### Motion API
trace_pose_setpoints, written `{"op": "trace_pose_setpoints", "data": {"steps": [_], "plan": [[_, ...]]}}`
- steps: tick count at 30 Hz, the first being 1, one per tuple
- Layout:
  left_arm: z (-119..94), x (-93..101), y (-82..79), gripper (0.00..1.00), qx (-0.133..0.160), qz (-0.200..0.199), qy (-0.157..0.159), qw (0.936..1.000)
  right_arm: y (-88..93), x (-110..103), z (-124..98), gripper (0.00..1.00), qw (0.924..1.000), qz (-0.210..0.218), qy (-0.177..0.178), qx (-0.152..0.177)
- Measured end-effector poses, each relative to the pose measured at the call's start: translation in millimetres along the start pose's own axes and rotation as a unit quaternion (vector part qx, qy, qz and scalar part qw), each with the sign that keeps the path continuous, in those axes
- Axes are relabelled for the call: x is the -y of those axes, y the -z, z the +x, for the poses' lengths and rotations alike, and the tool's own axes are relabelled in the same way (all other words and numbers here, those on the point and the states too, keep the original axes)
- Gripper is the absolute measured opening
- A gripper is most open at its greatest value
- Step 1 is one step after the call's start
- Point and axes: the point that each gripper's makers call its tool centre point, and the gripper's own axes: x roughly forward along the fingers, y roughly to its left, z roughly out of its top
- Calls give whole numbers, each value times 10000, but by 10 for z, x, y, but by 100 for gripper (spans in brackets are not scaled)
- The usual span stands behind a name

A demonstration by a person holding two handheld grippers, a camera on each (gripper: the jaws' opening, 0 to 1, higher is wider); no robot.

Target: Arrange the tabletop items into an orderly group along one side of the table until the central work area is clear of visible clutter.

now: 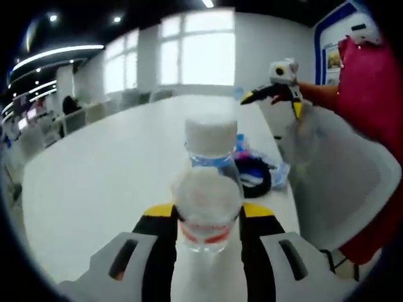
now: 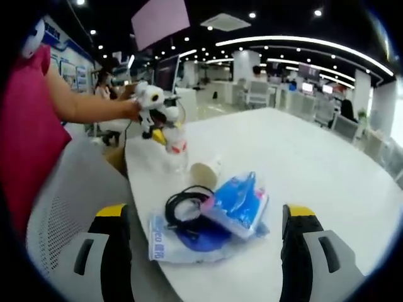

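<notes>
White and broad, the table (image 2: 327, 170) is mostly bare in the middle. A black cable (image 2: 182, 206), blue tissue pack (image 2: 238, 204) and paper cup (image 2: 204, 171) already cluster near one edge. The left gripper (image 1: 208, 229) is closed around a water bottle (image 1: 208, 207) beside that group, likely the last piece. The right gripper (image 2: 204, 236) hovers spread wide, holding nothing, just before the pile.

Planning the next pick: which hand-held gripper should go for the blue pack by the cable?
Right. Its hand-held gripper is open with the blue pack just ahead between the jaws; the left is shut on the bottle.
</notes>
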Motion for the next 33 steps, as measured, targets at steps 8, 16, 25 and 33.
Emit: {"op": "trace_pose_setpoints", "data": {"steps": [8,16,25,33], "plan": [[-16,-1,2,36,1,-69,-90,9999,-184,-74,246,99,9994,-104,-293,161],[-69,-82,23,38,41,-155,-245,9996,-392,-150,486,97,9973,-198,-612,347],[-41,-56,66,40,107,-161,-364,9992,-640,-326,816,97,9927,-403,-1027,478],[-38,-47,62,42,255,-260,-511,9980,-813,-471,1109,96,9870,-534,-1401,573]]}}
